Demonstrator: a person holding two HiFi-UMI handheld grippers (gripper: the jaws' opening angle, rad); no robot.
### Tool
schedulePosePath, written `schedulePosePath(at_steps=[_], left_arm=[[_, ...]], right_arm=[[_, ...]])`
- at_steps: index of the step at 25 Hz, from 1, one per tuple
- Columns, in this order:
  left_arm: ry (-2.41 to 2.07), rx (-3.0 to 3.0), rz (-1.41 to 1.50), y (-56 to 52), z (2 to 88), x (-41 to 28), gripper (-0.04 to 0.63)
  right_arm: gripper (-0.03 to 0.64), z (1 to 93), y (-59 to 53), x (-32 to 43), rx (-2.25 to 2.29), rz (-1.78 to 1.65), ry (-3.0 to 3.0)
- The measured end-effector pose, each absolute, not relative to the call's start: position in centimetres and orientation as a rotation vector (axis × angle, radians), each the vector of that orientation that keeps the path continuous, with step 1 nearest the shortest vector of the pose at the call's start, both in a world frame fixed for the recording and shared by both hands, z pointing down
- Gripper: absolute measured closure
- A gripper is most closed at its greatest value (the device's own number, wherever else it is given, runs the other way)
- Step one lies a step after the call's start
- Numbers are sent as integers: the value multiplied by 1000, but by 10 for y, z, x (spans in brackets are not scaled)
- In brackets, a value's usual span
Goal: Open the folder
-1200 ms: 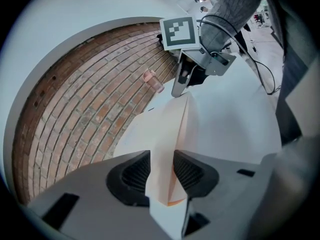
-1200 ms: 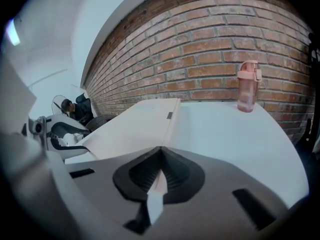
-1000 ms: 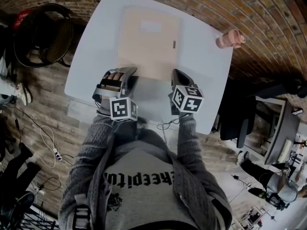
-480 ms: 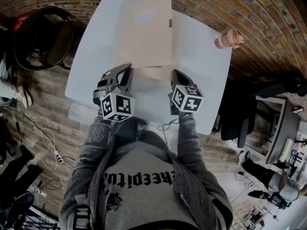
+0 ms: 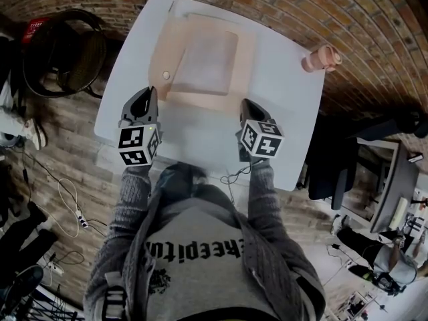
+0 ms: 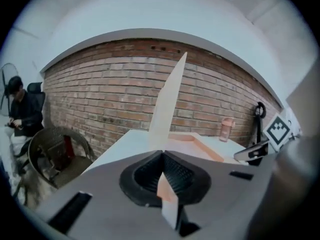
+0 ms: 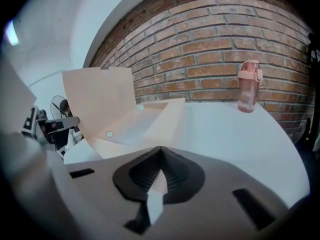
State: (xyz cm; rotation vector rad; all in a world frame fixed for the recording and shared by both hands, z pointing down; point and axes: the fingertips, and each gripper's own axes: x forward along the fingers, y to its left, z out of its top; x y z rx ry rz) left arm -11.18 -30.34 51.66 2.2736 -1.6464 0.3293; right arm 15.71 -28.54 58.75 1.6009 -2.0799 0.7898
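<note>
Our left gripper (image 5: 149,92) is clamping the cover (image 5: 164,49), holding it upright over the peach folder (image 5: 204,62), which is lying on the white table (image 5: 294,105). Our right gripper (image 5: 244,103) is pinching the folder's near edge, with a pink bottle (image 5: 321,55) standing at far right.

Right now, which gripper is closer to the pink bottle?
Right. The right gripper grips the folder at its corner toward the bottle; the left gripper holds the cover on the folder's far side.
</note>
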Motion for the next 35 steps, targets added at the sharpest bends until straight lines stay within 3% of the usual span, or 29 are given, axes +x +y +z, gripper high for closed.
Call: schedulePosePath(at_steps=[20, 35], left_arm=[[-1746, 1791, 241, -306, 574, -193, 586], [-1696, 1904, 176, -306, 559, -180, 583]], right_arm=[[614, 586, -285, 157, 1611, 774, -2057], [612, 585, -284, 158, 1626, 727, -2028]])
